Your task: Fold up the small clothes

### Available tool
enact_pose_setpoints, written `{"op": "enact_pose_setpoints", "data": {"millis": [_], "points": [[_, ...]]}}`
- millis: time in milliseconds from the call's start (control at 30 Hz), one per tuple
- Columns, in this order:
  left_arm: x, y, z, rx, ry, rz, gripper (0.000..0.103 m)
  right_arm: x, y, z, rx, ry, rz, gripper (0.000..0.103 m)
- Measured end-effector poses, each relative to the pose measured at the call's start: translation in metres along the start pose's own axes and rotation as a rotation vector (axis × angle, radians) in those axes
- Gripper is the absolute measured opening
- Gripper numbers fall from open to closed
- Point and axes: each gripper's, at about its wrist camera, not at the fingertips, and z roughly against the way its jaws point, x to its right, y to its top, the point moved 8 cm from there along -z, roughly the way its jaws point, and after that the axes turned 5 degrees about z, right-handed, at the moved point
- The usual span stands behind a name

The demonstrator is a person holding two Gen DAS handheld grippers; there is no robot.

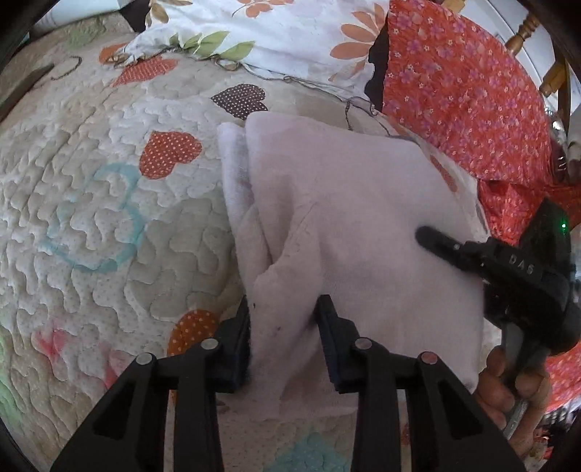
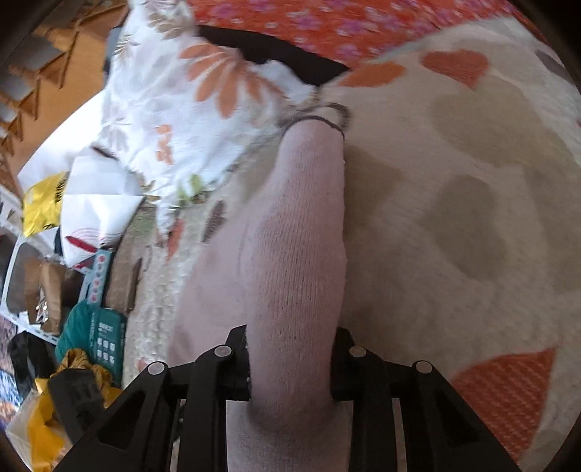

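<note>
A pale pink knitted garment [image 1: 345,203] lies partly folded on the heart-patterned quilt [image 1: 90,203]. My left gripper [image 1: 285,319] is closed on the garment's near edge, with cloth bunched between its fingers. My right gripper [image 1: 423,234] comes in from the right in the left wrist view and rests on the garment's right side. In the right wrist view my right gripper [image 2: 290,348] is shut on a fold of the same pink garment [image 2: 297,225], which runs straight ahead between its fingers.
A white flowered sheet [image 1: 283,32] and an orange flowered cloth [image 1: 464,94] lie at the far side of the quilt. A wooden chair [image 1: 555,69] stands at the far right. Bags and boxes [image 2: 72,290] crowd the floor beside the bed.
</note>
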Motion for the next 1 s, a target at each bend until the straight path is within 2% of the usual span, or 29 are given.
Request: {"op": "enact_pose_setpoints", "data": {"millis": [100, 133, 200, 300, 367, 400, 433, 567, 633, 700, 767, 833, 900, 1000], "points": [[-0.007, 0.001, 0.000, -0.022, -0.022, 0.043, 0.039, 0.009, -0.001, 0.002, -0.019, -0.056, -0.022, 0.051], [-0.012, 0.001, 0.002, -0.031, -0.031, 0.062, 0.039, 0.009, 0.000, 0.005, -0.019, -0.065, -0.026, 0.053], [-0.021, 0.002, 0.007, -0.034, -0.028, 0.079, 0.039, 0.007, 0.007, 0.021, 0.006, -0.101, 0.002, 0.053], [-0.027, 0.004, 0.020, -0.026, -0.039, 0.086, 0.043, -0.005, 0.018, 0.057, 0.084, -0.205, 0.104, 0.052], [-0.031, 0.006, 0.028, 0.000, -0.019, 0.072, 0.044, -0.021, 0.016, 0.079, 0.120, -0.232, 0.176, 0.047], [-0.033, 0.007, 0.033, 0.017, -0.003, 0.059, 0.047, -0.029, 0.012, 0.083, 0.125, -0.230, 0.202, 0.041], [-0.034, 0.008, 0.037, 0.036, 0.017, 0.046, 0.049, -0.033, 0.007, 0.086, 0.123, -0.226, 0.217, 0.037], [-0.037, 0.009, 0.049, 0.084, 0.057, 0.020, 0.053, -0.041, -0.028, 0.068, 0.051, -0.252, 0.282, 0.037], [-0.039, 0.008, 0.055, 0.094, 0.065, 0.014, 0.053, -0.032, -0.048, 0.050, -0.009, -0.290, 0.287, 0.037], [-0.043, 0.008, 0.063, 0.113, 0.078, 0.010, 0.054, -0.020, -0.070, 0.036, -0.053, -0.390, 0.346, 0.038], [-0.045, 0.010, 0.070, 0.140, 0.090, 0.003, 0.056, -0.018, -0.079, 0.037, -0.040, -0.448, 0.408, 0.038], [-0.047, 0.013, 0.079, 0.179, 0.113, -0.002, 0.062, -0.024, -0.078, 0.045, -0.036, -0.465, 0.415, 0.038], [-0.049, 0.016, 0.090, 0.224, 0.131, -0.006, 0.070, -0.032, -0.073, 0.057, -0.001, -0.457, 0.423, 0.039], [-0.054, 0.025, 0.110, 0.309, 0.175, -0.003, 0.076, -0.063, -0.058, 0.067, 0.074, -0.429, 0.456, 0.039]]}}
